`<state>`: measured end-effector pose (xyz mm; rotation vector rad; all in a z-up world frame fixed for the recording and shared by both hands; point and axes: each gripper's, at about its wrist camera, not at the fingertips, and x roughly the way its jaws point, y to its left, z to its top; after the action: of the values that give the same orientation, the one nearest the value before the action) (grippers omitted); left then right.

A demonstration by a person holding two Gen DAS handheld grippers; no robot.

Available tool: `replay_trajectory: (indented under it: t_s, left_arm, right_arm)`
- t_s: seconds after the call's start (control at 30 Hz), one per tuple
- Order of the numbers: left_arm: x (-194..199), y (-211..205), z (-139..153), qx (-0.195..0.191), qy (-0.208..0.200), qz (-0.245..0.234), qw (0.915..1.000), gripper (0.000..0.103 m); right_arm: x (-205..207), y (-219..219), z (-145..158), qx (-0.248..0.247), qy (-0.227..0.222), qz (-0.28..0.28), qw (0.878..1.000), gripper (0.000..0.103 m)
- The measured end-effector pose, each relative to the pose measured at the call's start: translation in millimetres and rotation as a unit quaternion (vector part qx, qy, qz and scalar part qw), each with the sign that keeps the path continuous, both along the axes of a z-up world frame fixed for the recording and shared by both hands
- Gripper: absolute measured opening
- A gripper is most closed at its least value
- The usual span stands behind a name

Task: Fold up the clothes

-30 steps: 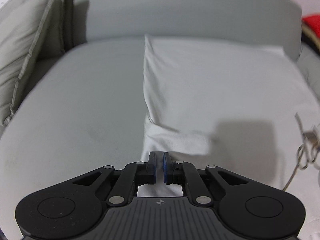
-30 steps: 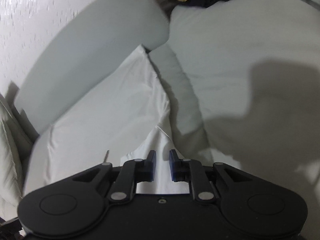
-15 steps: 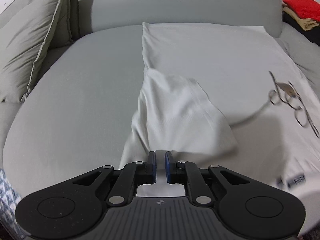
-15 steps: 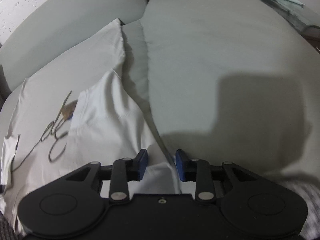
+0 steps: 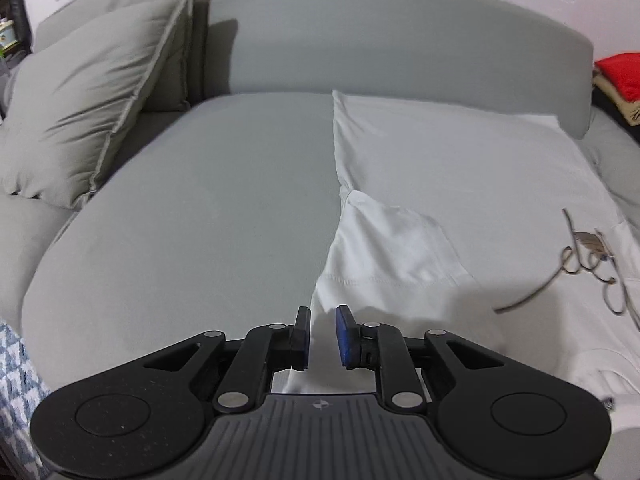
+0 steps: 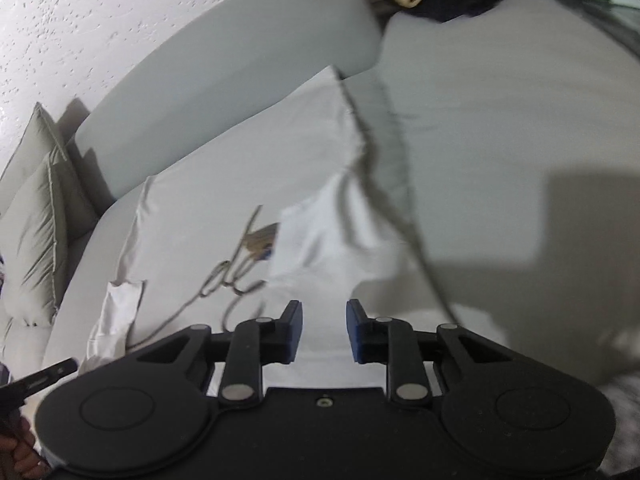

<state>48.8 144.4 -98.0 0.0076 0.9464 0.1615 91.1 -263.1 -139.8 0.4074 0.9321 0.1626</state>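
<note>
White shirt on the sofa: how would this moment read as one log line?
task: fold clothes | white shirt: flat on sofa, both sleeves folded in | left hand-held gripper: open | right hand-held gripper: open

Right gripper [image 6: 322, 330] jaws apart above white T-shirt [image 6: 224, 200] spread on grey sofa [image 6: 500, 120]; folded sleeve [image 6: 316, 240] ahead.

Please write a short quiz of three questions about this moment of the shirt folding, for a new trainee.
1. True or false: the left gripper is clamped on the white shirt.
2. Which sleeve is folded in over the shirt body? A) left sleeve only B) right sleeve only C) both
3. Fill in: the pile with the red garment lies beyond the sofa's ____.

Key: 1 false, its jaws stand apart; 2 C; 3 backrest.
</note>
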Motion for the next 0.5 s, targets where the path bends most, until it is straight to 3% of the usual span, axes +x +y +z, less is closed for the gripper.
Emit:
replay_trajectory:
  t_s: [0.07,0.17,0.27,0.4,0.5]
  left_arm:
    - [7.7,6.3,-5.5,0.002,0.035,0.02,0.9992,0.02]
    - [3.0,13.6,-4.7,0.023,0.062,0.029,0.9974,0.023]
    - [-10.7,23.3,-2.9,0.06,0.068,0.035,0.9953,0.023]
    - [-24.0,39.2,1.4,0.053,0.055,0.056,0.9955,0.02]
    - [-33.8,39.7,11.8,0.042,0.027,0.056,0.9971,0.02]
  right_arm:
    - [11.4,7.8,-7.6,-0.016,0.006,0.0,1.0,0.024]
    - [11.0,6.9,-16.5,-0.09,0.034,-0.025,0.995,0.007]
    - [-2.8,-4.7,-13.6,-0.127,0.045,-0.058,0.989,0.018]
    - [-14.9,-41.2,-21.0,-0.077,0.076,-0.094,0.99,0.019]
    - [-25.5,-56.0,-10.9,-0.036,0.06,-0.111,0.991,0.021]
